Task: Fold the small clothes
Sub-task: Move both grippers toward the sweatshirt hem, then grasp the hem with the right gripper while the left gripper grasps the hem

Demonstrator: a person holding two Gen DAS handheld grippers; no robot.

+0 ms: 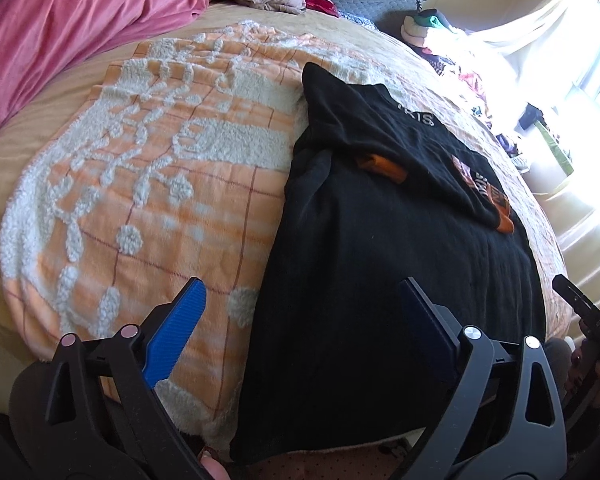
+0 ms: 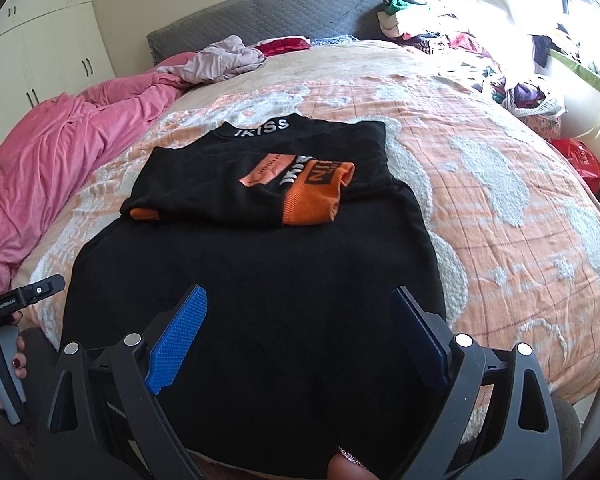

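Observation:
A black sweater (image 2: 260,280) with orange cuffs (image 2: 316,196) and white collar lettering lies flat on the bed, both sleeves folded in across its chest. It also shows in the left wrist view (image 1: 380,260). My left gripper (image 1: 300,308) is open and empty, hovering over the sweater's lower left edge, with one blue finger (image 1: 176,332) over the blanket. My right gripper (image 2: 298,312) is open and empty above the sweater's lower middle, near the hem.
An orange and white tufted blanket (image 2: 500,208) covers the bed. A pink duvet (image 2: 60,152) lies bunched at the left. Loose clothes (image 2: 224,58) lie by the grey headboard (image 2: 280,12). A clothes pile (image 2: 500,64) sits at the right by the window.

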